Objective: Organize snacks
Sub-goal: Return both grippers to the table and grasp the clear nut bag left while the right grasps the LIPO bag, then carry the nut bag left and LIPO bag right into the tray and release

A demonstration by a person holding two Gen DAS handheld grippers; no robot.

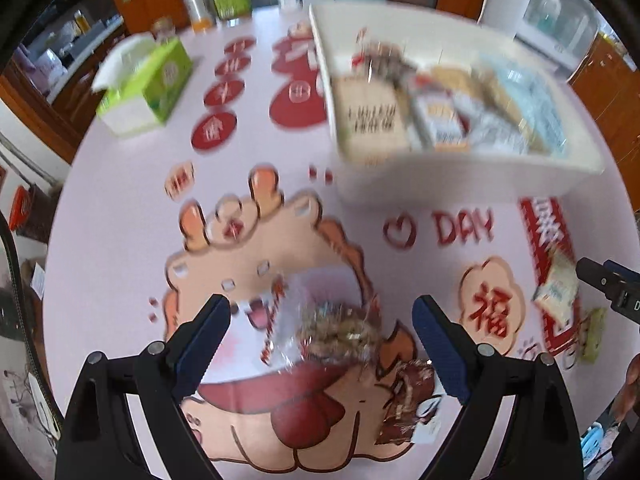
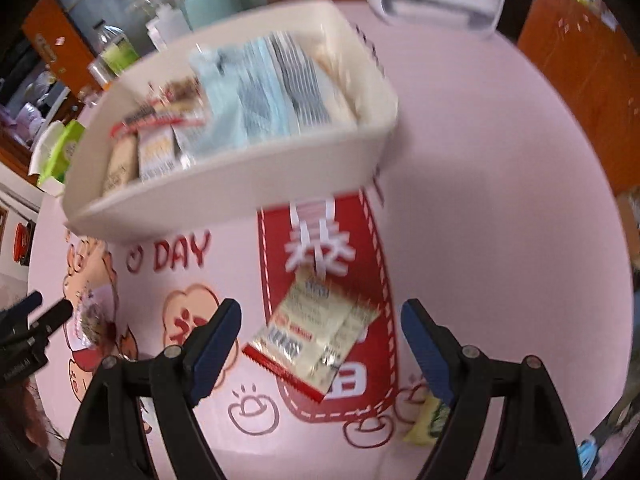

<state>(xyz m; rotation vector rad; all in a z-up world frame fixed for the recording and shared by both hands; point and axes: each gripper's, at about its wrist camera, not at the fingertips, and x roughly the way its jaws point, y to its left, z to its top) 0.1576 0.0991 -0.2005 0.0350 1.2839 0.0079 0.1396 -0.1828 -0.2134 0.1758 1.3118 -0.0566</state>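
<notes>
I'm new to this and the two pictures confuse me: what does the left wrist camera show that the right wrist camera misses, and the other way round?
Only the left wrist view shows the dark brown wrapper near its tongs and the small jars at the table's far edge.

Only the right wrist view shows the red-edged snack packet up close, lying between its own open tongs, and the yellow-green packet close by.

Both show the white bin filled with snacks, the clear bag of snacks, the green tissue box and the pink tablecloth.

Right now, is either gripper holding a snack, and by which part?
Nothing is held. The left gripper is open over a clear snack bag, and the right gripper is open over a cream packet.
</notes>
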